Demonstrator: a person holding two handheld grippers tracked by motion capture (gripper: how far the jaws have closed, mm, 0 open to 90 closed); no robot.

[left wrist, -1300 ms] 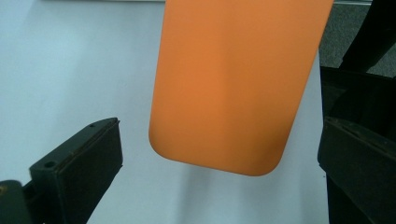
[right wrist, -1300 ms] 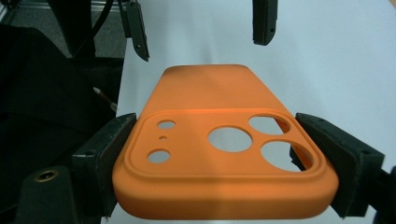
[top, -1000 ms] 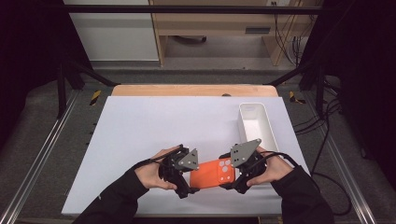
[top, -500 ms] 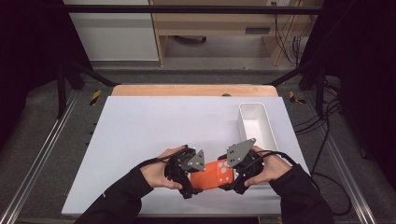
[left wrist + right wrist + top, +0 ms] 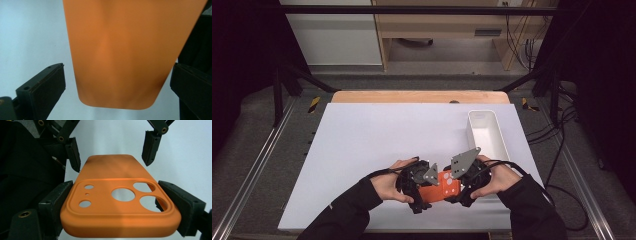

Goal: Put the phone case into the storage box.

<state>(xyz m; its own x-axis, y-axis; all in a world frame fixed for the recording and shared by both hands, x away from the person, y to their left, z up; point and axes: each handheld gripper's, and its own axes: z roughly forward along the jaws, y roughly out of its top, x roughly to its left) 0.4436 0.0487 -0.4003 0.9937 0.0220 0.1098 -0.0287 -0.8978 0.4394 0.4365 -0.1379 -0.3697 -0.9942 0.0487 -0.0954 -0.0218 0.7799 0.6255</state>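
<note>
An orange phone case (image 5: pixel 438 189) with camera cut-outs is held just above the white table near its front edge. My right gripper (image 5: pixel 456 189) is shut on the camera end of the case (image 5: pixel 117 195), with both pads pressed against its long sides. My left gripper (image 5: pixel 427 193) faces it from the left and stands open. In the left gripper view the plain end of the case (image 5: pixel 120 50) lies between the jaws with a gap on each side. The right gripper view shows the left gripper (image 5: pixel 112 150) straddling the far end without touching.
A white rectangular tray (image 5: pixel 472 131) stands at the right of the white table top (image 5: pixel 382 135), just beyond the right hand. A wooden edge (image 5: pixel 412 96) runs along the table's far side. Metal rails flank the table.
The left gripper has moved right, so its open jaws now straddle the case's plain end. The right gripper keeps its hold and has shifted slightly.
</note>
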